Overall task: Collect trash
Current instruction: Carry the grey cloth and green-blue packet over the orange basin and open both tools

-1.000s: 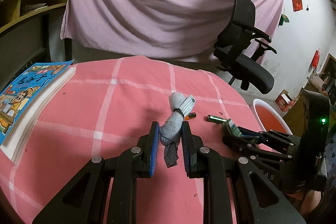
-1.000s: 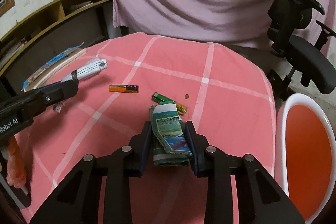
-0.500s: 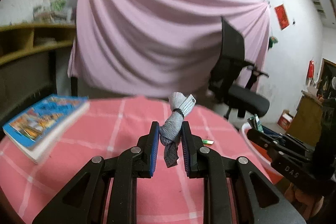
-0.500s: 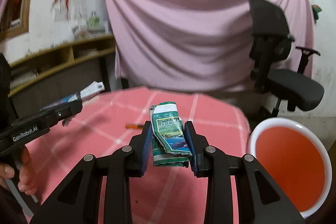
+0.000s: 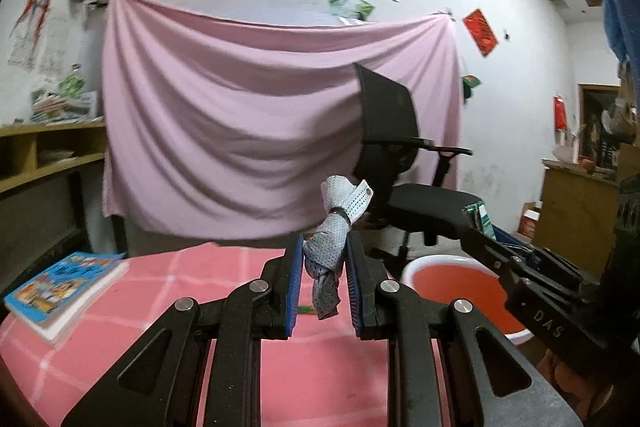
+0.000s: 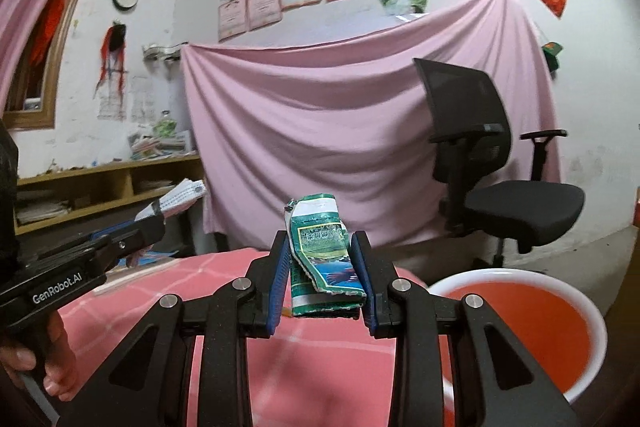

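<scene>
We hold two tongs above a table (image 5: 168, 279) covered in pink checked cloth. Our left gripper (image 5: 323, 267) clamps a knotted grey rag (image 5: 329, 247), which sticks up past the blue pads. Our right gripper (image 6: 320, 275) pinches a crumpled green packet (image 6: 320, 251) upright between its pads. A white bin with an orange inside (image 6: 552, 315) stands just beside the table, to the right. A blue book (image 5: 60, 287) lies at the table's left edge. A black office chair (image 6: 496, 179) stands before a pink sheet (image 6: 320, 131).

Pink checked table (image 5: 224, 291), book (image 5: 68, 287) atop
</scene>
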{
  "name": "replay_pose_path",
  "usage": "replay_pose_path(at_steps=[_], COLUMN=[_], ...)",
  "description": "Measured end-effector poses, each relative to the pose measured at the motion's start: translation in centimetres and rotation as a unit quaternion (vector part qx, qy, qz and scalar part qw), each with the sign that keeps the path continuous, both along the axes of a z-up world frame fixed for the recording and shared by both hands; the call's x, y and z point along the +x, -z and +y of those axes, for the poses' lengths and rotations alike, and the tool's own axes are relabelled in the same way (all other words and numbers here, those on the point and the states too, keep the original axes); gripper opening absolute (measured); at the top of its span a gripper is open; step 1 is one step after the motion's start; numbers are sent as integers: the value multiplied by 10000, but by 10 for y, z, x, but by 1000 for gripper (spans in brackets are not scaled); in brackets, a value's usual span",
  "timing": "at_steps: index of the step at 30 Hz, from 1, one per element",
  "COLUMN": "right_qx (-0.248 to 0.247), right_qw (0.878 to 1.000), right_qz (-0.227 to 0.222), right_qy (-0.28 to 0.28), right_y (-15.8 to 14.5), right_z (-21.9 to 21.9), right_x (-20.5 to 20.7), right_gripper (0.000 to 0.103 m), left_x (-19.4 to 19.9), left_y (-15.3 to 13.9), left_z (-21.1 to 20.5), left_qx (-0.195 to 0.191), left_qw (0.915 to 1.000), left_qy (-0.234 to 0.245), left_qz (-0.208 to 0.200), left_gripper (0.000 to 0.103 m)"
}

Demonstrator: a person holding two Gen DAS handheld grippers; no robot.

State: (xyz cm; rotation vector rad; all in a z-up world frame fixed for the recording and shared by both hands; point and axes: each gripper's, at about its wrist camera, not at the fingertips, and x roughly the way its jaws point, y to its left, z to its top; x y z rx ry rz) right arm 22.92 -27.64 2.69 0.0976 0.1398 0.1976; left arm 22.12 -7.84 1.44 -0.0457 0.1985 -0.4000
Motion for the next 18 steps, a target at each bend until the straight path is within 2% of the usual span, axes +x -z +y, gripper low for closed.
replay_pose_path(at_steps=[4, 10, 14, 18], right_qx=[123, 521, 887, 1142], right_qw=[9994, 9949, 9886, 9823], right_qz=[-50, 102, 453, 754], right_qy=[322, 857, 1130, 1281], right_y=[-3, -3, 4, 11], right_z=[-30, -75, -98, -110], right_x=[-8, -10, 0, 9], right_gripper=[29, 29, 29, 29], left_x=[6, 17, 24, 36], left_y=[-1, -1, 1, 11], left_z=[-35, -82, -107, -128], left_qx=[46, 141, 249, 321], left_qw=[9996, 9977, 9963, 9935], left_qy=[278, 656, 811, 971], left_qz=[-49, 33, 153, 499], left_gripper=[17, 17, 17, 17])
